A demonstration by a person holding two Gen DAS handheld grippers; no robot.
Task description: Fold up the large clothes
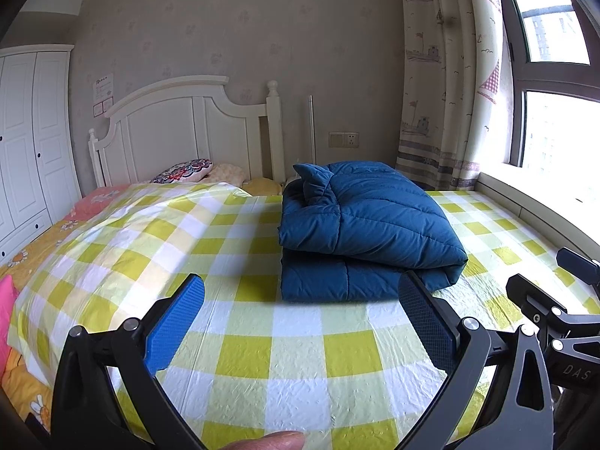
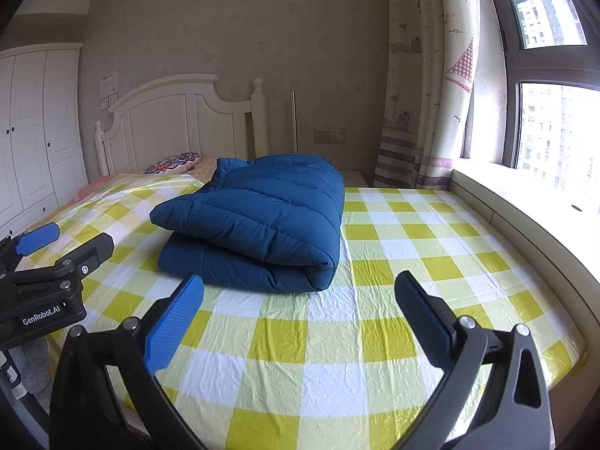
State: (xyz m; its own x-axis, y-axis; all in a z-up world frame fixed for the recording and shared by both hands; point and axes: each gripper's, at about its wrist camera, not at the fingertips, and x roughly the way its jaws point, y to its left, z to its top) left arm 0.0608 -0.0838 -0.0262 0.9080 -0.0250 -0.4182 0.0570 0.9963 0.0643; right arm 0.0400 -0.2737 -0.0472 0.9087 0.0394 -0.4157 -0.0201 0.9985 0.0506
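Blue padded coat (image 2: 258, 221) folded, ahead of both tongs | left tongs (image 1: 300, 322) spread, empty | right tongs (image 2: 300, 318) spread, empty | likely backed off because folding looks finished

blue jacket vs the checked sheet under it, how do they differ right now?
The blue jacket is one plain colour; the checked sheet has yellow, pale green and white squares. The jacket is folded into a thick, puffy bundle; the sheet lies spread out in one thin layer. The jacket is quilted in stitched bands; the sheet is finely crinkled. Shared: neither open gripper, left or right, touches either.
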